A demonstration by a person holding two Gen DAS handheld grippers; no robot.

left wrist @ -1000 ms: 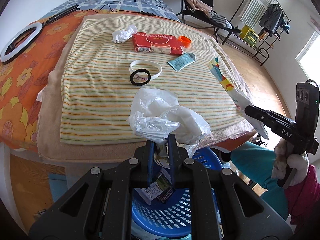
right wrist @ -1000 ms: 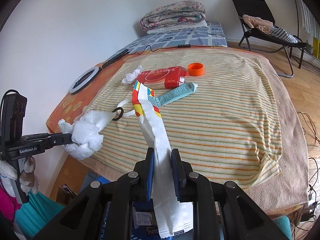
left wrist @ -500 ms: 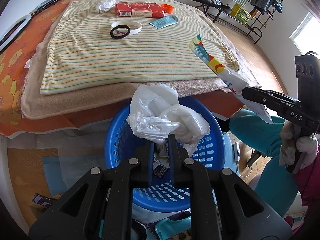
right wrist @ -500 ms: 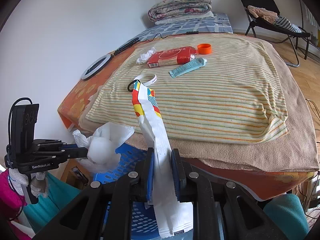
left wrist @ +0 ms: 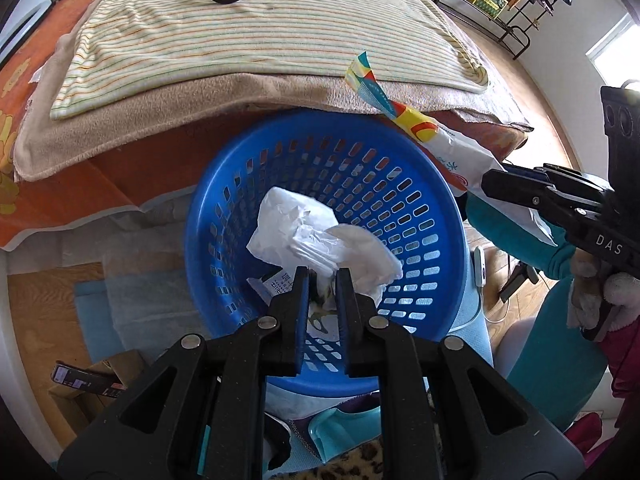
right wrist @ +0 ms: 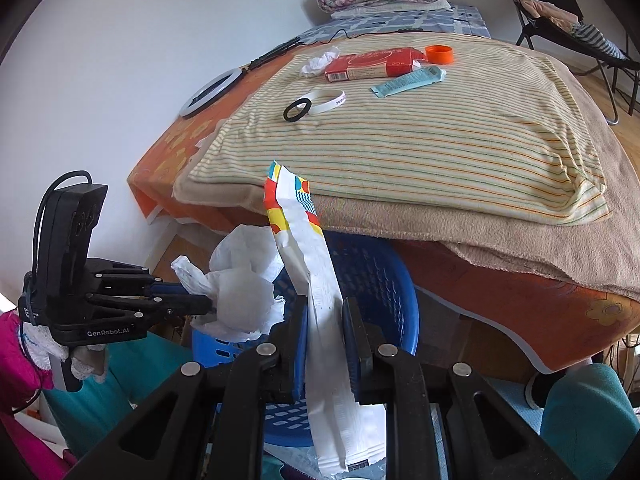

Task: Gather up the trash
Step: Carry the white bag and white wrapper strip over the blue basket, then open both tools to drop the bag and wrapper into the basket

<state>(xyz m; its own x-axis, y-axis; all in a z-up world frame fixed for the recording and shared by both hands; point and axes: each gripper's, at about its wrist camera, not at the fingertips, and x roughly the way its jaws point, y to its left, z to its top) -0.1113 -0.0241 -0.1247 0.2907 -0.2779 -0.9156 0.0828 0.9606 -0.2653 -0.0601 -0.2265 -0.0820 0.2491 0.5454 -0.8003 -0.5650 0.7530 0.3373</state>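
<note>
The left gripper, clamped on the crumpled plastic bag, hangs over the blue basket. The right gripper pinches the long wrapper above the basket's rim. Best to open both only once these 2 pieces sit inside the rim.

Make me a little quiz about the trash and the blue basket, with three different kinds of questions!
1. True or false: the left gripper holds a crumpled white plastic bag over the blue basket.
2. What does the right gripper hold?
A. the orange cap
B. a long white wrapper with a colourful end
C. the red box
3. Fill in: the black ring lies on the striped ____.

Key:
1. True.
2. B, the long wrapper. The orange cap and red box lie on the bed.
3. Cloth.
</note>
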